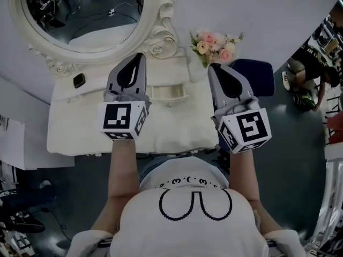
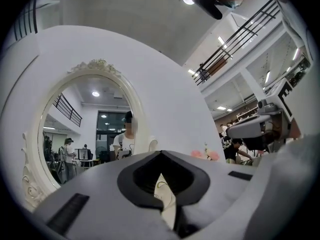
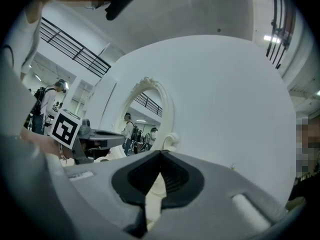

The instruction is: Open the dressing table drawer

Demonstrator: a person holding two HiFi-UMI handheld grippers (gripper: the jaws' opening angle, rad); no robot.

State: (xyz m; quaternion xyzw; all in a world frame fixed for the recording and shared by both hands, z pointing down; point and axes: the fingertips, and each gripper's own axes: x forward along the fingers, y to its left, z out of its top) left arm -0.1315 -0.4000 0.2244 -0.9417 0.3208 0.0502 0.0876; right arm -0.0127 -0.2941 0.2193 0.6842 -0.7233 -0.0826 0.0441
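The white dressing table [image 1: 75,127] stands below me with its oval mirror [image 1: 80,15] at the back. A small rectangular drawer [image 1: 169,92] shows in the table's middle, between my two grippers. My left gripper [image 1: 140,55] [image 2: 161,152] hangs above the table's left half, shut with nothing in it, pointing at the mirror. My right gripper [image 1: 213,66] [image 3: 161,152] hangs over the table's right edge, also shut and empty. Neither touches the drawer or the table.
A bunch of pink flowers [image 1: 214,44] stands at the table's back right. A small dark gadget [image 1: 79,80] lies at the back left. A dark blue seat [image 1: 257,74] is to the right of the table, and a person [image 1: 308,79] crouches further right.
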